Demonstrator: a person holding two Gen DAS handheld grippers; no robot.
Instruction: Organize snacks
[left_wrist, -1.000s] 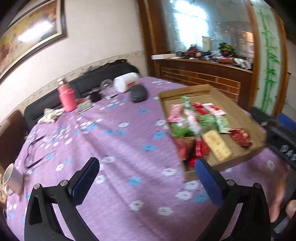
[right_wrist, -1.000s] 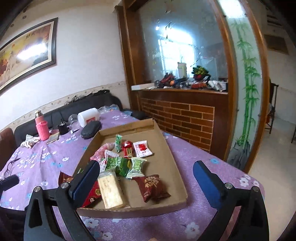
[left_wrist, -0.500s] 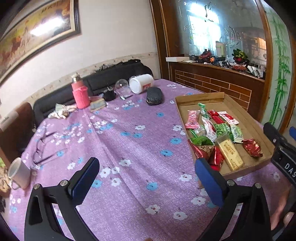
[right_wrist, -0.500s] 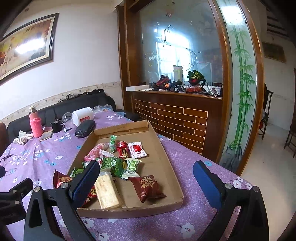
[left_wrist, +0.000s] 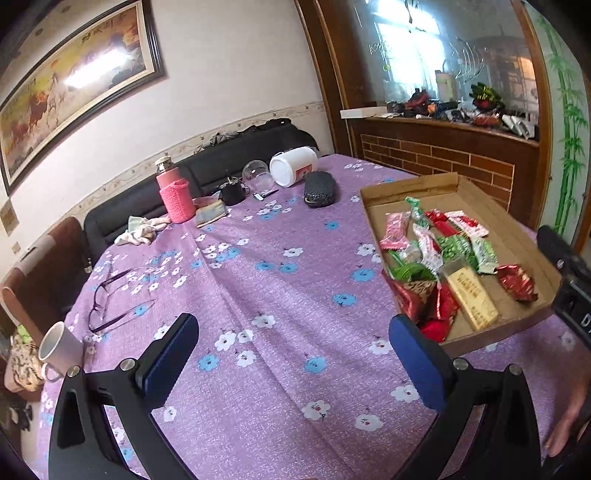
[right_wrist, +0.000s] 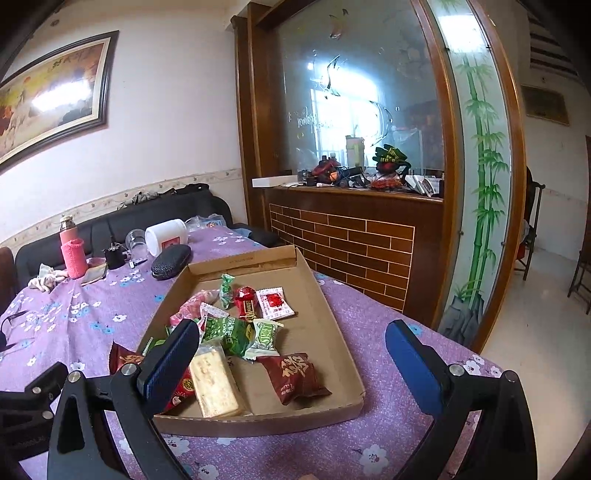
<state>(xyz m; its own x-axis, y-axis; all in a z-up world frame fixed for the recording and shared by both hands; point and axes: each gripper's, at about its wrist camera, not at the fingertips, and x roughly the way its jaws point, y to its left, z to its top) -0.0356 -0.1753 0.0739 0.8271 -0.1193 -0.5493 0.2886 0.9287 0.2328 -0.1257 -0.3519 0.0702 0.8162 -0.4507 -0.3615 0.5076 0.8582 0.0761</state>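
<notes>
Both claws are wide open and hold nothing. The left claw (left_wrist: 291, 354) hangs over the purple surface (left_wrist: 258, 295). The right claw (right_wrist: 291, 354) hangs over the cardboard tray (right_wrist: 332, 332) full of snacks (right_wrist: 236, 328).

A cardboard tray (right_wrist: 334, 317) sits on the table (left_wrist: 258, 295) at its right side, with snack packets (right_wrist: 236, 332) heaped in its left half. Far behind it lie a case (left_wrist: 319, 190), a jar (left_wrist: 293, 166) and a bottle (left_wrist: 173, 194). Glasses (left_wrist: 110, 299) and a mug (left_wrist: 61, 347) lie at the left edge.
</notes>
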